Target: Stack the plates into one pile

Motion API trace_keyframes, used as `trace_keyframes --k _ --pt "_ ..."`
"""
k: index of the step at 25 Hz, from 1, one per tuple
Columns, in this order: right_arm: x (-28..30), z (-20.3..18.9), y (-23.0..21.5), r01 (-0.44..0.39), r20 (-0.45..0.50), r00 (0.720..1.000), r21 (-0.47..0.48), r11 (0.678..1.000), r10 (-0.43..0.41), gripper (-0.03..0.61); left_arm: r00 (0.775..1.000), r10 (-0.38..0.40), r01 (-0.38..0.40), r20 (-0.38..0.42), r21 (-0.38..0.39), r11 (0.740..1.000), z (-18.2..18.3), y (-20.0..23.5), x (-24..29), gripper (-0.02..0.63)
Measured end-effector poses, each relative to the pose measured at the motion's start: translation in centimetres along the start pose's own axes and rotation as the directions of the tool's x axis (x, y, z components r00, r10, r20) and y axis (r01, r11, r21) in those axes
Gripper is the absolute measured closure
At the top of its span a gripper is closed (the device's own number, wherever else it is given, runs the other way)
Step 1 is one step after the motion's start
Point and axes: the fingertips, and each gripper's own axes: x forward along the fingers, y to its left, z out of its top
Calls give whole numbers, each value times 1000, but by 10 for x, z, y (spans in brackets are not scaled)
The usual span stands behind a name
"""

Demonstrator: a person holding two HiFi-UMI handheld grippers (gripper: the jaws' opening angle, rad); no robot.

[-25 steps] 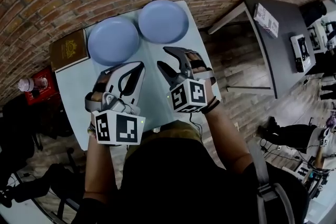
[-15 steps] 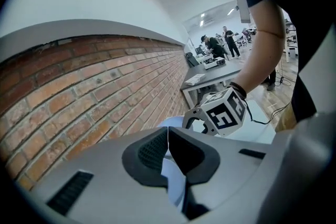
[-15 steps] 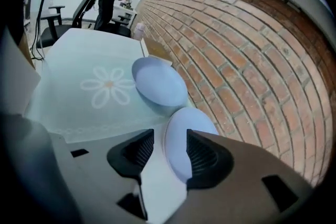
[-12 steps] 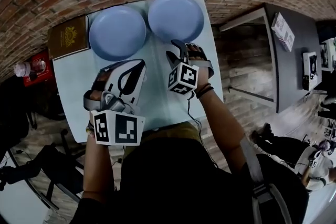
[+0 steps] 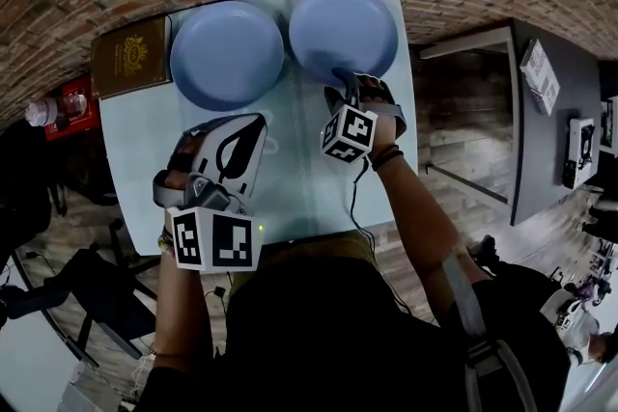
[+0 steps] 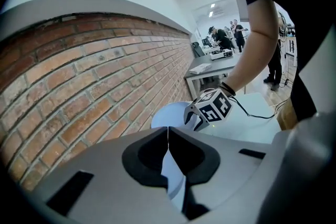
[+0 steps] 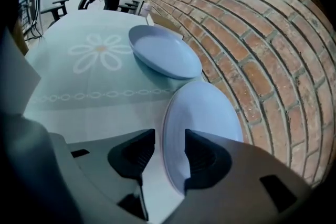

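Note:
Two pale blue plates lie side by side at the far end of the light table (image 5: 290,188): the left plate (image 5: 227,53) and the right plate (image 5: 343,26). My right gripper (image 5: 341,77) is at the right plate's near rim. In the right gripper view its jaws stand open, one on each side of that plate's rim (image 7: 170,128), with a gap on both sides; the left plate (image 7: 163,50) lies beyond. My left gripper (image 5: 253,123) hovers over the table short of the left plate, its jaws shut (image 6: 168,139) on nothing.
A brown book (image 5: 130,63) lies at the table's far left corner. A red object with a bottle (image 5: 60,106) stands off the left edge. The brick wall (image 7: 252,34) runs close behind both plates. A grey desk (image 5: 550,82) stands to the right.
My right gripper has moved forward from mid-table to the right plate's near rim. The left gripper has stayed where it was.

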Motion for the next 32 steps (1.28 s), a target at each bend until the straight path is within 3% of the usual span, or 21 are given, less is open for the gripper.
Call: trace_keyframes --k 14,18,27,32 --pt "18 1 0 8 -55 998 -13 1000 -9 426 999 31 -31 -17 -27 999 -13 16 -3 590" --pt "18 1 6 6 -42 999 -43 999 -8 491 999 28 -28 -18 -21 999 -13 15 -3 589" --pt "-3 7 -10 79 11 997 -50 996 -78 509 1000 26 -26 -13 -10 1000 -10 11 -7 590" --pt "-24 9 -14 72 41 997 -25 997 -71 509 1000 25 -25 2 1 1000 0 10 -13 591"
